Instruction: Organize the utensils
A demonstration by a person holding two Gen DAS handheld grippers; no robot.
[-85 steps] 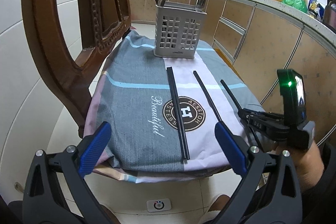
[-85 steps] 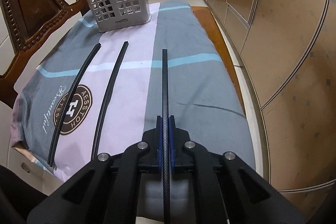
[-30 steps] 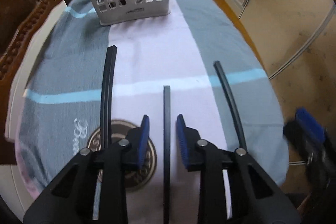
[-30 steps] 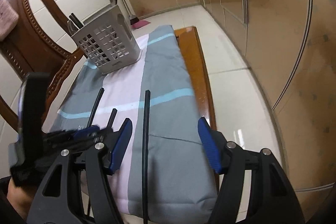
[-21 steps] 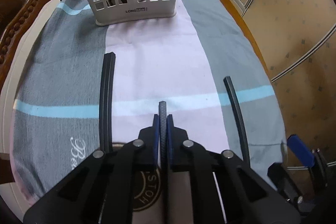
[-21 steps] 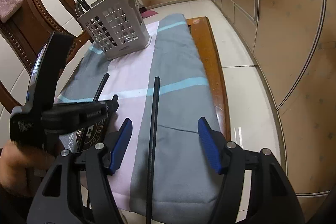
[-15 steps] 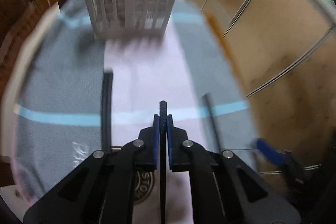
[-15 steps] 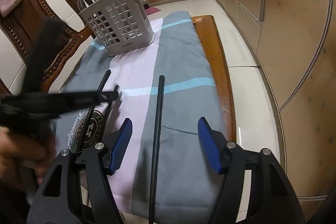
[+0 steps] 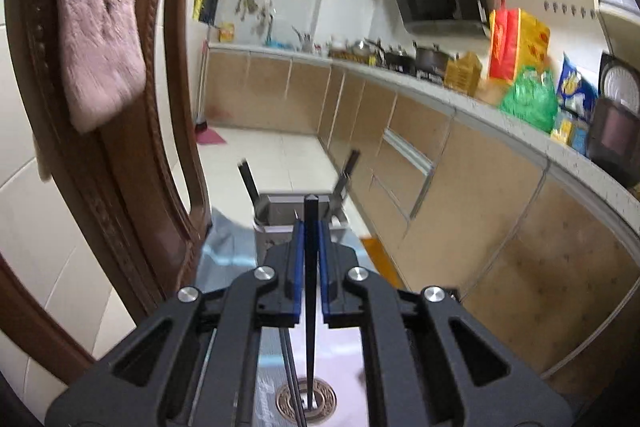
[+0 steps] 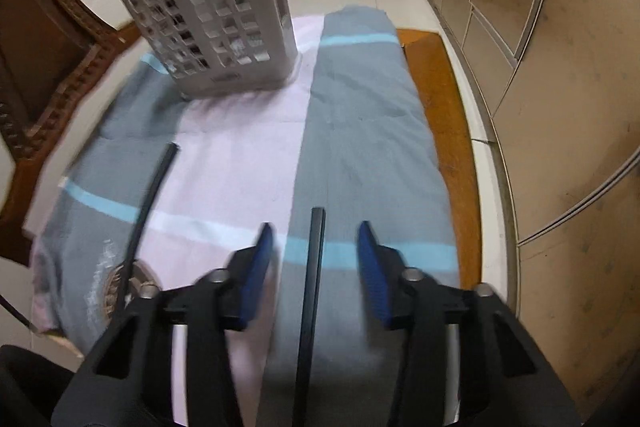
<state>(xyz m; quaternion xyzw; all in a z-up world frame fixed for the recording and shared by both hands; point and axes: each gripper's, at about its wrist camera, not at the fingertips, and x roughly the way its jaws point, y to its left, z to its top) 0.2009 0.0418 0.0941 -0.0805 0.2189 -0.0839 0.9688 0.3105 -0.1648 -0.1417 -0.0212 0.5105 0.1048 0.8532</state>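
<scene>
The left gripper [image 9: 308, 259] is clamped on 1 black chopstick [image 9: 310, 227], lifted with its tip before the grey utensil basket [image 9: 280, 213]. The right gripper [image 10: 316, 267] is wide open, straddling another chopstick [image 10: 314, 267] lying on the cloth-covered table [image 10: 360, 131]; a third chopstick [image 10: 150, 203] lies left.

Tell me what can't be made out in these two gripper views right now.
- Left wrist view: the left gripper hides most of the utensil basket.
- Right wrist view: motion blur smears the basket contents.
- Right wrist view: the chopstick between the open right gripper runs off the bottom edge.
</scene>
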